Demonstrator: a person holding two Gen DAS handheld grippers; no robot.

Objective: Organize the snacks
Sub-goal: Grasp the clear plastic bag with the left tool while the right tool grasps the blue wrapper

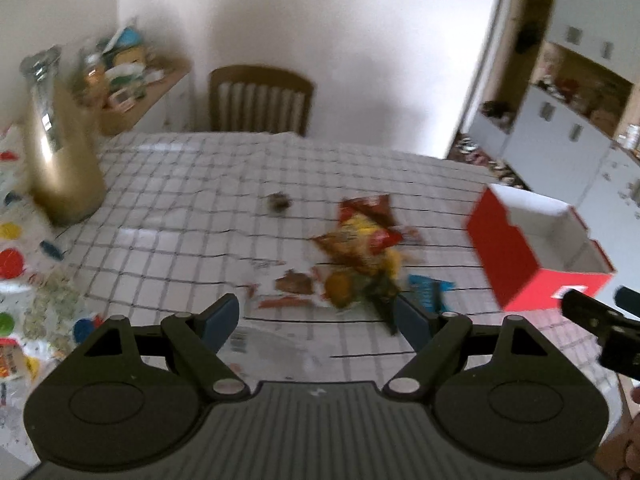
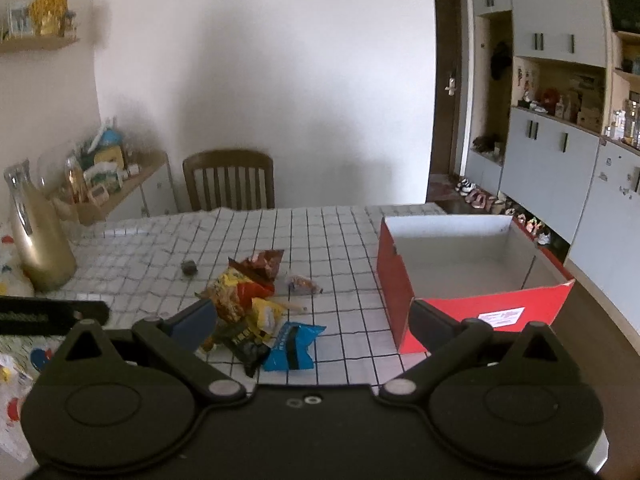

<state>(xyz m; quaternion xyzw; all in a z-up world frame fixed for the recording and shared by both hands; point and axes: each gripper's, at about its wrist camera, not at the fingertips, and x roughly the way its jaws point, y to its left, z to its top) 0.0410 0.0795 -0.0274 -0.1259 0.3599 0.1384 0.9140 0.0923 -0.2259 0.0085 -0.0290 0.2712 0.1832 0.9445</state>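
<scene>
Left wrist view: blurred throughout. Left gripper (image 1: 316, 318) spread wide, nothing between the blue pads, hovering over the checked bench (image 1: 180, 216). Snack pile (image 1: 360, 248) straight ahead at 12 o'clock of the fingers, loose on the cloth: red and yellow crinkled bags, a blue packet (image 1: 430, 292) at the pile's 4 o'clock, a small dark lump (image 1: 280, 202) apart at its 10 o'clock. Red shoebox (image 1: 536, 248) at 2 o'clock of the pile, lid off, white inside, seemingly bare as far as the blur allows. Part of the right gripper (image 1: 600, 326) poking in at the 3 o'clock edge. Gold bottle (image 1: 60, 152) standing at the far 9 o'clock side.

Right wrist view: sharper. Right gripper (image 2: 312, 326) also spread, pinching nothing, aimed between pile and box. Snack pile (image 2: 248, 300) just beyond the left finger; blue packet (image 2: 292, 344) nearest, a dark packet (image 2: 244, 340) beside it, a small clear-wrapped sweet (image 2: 302, 284) lying apart at the pile's 2 o'clock, the dark lump (image 2: 189, 267) at 10 o'clock. Red shoebox (image 2: 472, 276) at 3 o'clock of the pile, interior plainly empty. Wooden chair (image 2: 229, 180) behind the bench.

Progress, by judgement: barely begun. Nothing sorted, nothing in the box, nothing gripped. Left to do: every snack to be picked from the bench and laid in the shoebox, likely starting with the near blue packet.
</scene>
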